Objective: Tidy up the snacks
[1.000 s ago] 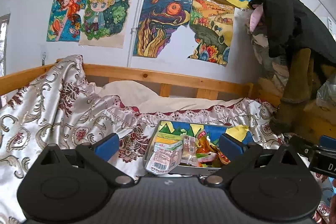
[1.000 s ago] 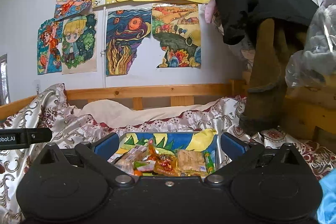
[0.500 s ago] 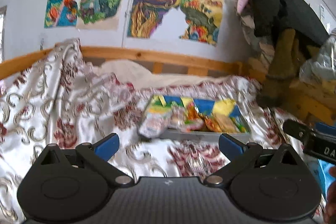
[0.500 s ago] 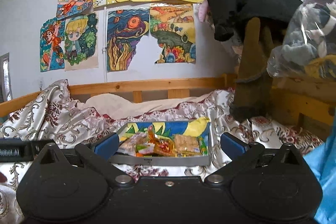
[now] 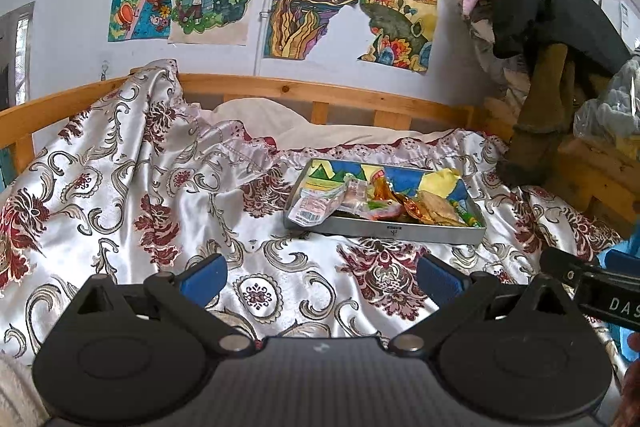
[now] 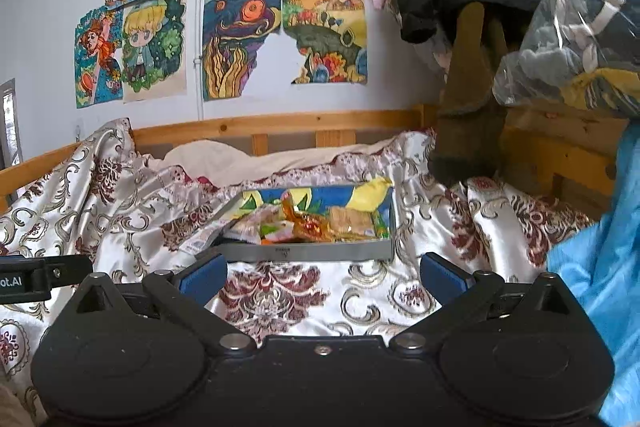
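Your left claw (image 5: 320,277) is spread wide with nothing between its blue pads (image 5: 204,275). The tin (image 5: 384,229) of snacks (image 5: 404,205) sits on the quilt (image 5: 140,195) ahead and slightly right of it, well apart. Your right claw (image 6: 322,273) is likewise agape and empty, the tin (image 6: 306,250) straight ahead, near its tips. Readable writing: "DAS" on the black bar (image 5: 600,297) at right, "ot.AI" on the bar (image 6: 28,279) at left; the tin's small front label is illegible.
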Action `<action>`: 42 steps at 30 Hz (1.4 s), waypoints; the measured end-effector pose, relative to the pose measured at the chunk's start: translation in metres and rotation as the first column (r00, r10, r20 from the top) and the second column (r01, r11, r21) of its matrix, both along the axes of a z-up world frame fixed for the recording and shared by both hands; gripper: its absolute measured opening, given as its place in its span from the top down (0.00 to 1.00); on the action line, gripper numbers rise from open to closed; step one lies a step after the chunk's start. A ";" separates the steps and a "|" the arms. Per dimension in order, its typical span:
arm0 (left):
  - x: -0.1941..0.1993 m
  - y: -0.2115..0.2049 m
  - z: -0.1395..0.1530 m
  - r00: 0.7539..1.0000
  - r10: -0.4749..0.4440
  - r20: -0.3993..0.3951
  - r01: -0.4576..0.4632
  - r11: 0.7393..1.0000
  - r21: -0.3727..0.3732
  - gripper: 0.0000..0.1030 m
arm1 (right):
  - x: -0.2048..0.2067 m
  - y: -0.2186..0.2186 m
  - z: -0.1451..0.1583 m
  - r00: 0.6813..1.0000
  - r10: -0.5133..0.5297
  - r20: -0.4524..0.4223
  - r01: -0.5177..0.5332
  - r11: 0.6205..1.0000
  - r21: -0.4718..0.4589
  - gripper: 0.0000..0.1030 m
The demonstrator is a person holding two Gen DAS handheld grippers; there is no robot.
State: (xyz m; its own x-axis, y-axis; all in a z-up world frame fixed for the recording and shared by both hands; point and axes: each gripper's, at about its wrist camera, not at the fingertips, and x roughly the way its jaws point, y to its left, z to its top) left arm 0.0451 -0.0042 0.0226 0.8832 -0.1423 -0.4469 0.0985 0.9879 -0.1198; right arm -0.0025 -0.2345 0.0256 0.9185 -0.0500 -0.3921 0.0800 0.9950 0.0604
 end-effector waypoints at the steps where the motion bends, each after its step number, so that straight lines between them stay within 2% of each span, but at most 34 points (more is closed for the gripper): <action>1: -0.001 -0.001 -0.001 1.000 0.000 0.000 0.000 1.000 0.009 0.00 | -0.001 0.001 -0.001 1.000 0.001 -0.002 -0.001 1.000 -0.001 0.01; 8: -0.001 -0.006 -0.005 1.000 0.001 -0.016 -0.001 0.998 0.056 0.00 | -0.007 0.002 -0.001 1.000 0.001 -0.005 -0.001 1.000 -0.004 0.01; 42: 0.002 -0.005 -0.009 0.999 0.006 -0.040 -0.004 0.998 0.058 0.00 | -0.003 0.002 -0.006 1.000 -0.001 -0.028 0.001 1.000 0.000 0.01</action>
